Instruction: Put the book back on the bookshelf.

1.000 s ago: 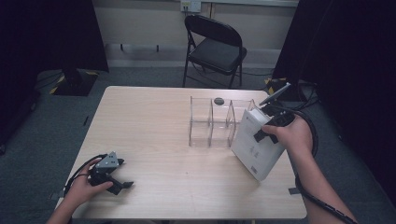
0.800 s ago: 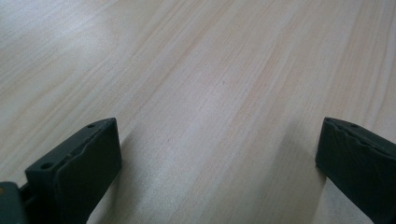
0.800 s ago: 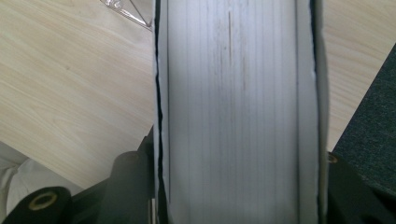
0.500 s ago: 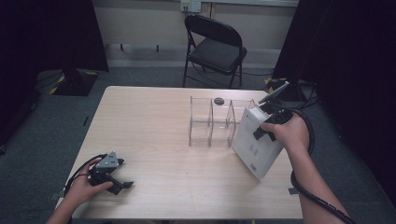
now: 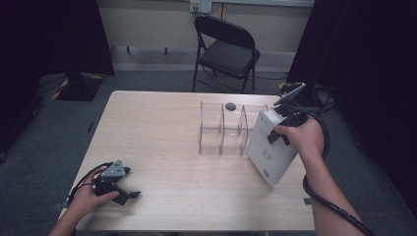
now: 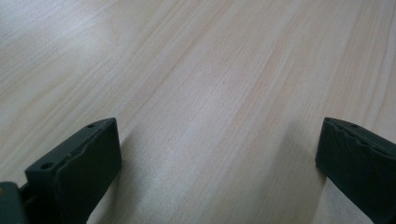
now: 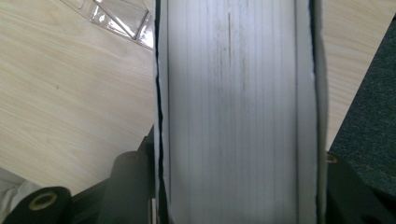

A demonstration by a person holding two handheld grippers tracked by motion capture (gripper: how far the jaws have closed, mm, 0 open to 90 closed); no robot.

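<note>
Work in hand: I am moving a thick white book [image 5: 269, 147] toward a clear divided rack [image 5: 226, 129] on a pale wooden table [image 5: 162, 128].

My right gripper [image 5: 284, 129]: its jaws are clamped on the book's two covers near the top; in the right gripper view I look straight down the white page edge [image 7: 233, 107], with a black jaw pressed against each side.

Where the book is: at the table's right side, tilted, its upper end leaning toward the rack and its lower corner at or just above the tabletop near the right edge. It sits just beside the rack's right end, not inside any slot.

The rack: upright, slots looking empty, with a small dark round thing [image 5: 230, 105] lying behind it.

My left gripper [image 5: 118, 189]: resting on the table at the near left corner, jaws wide apart, holding nothing, well apart from the book.

Done so far, as I judge: the book is gripped and raised onto its edge.

Left to do: stand it upright, line it up with a slot, lower it in, let go.
</note>
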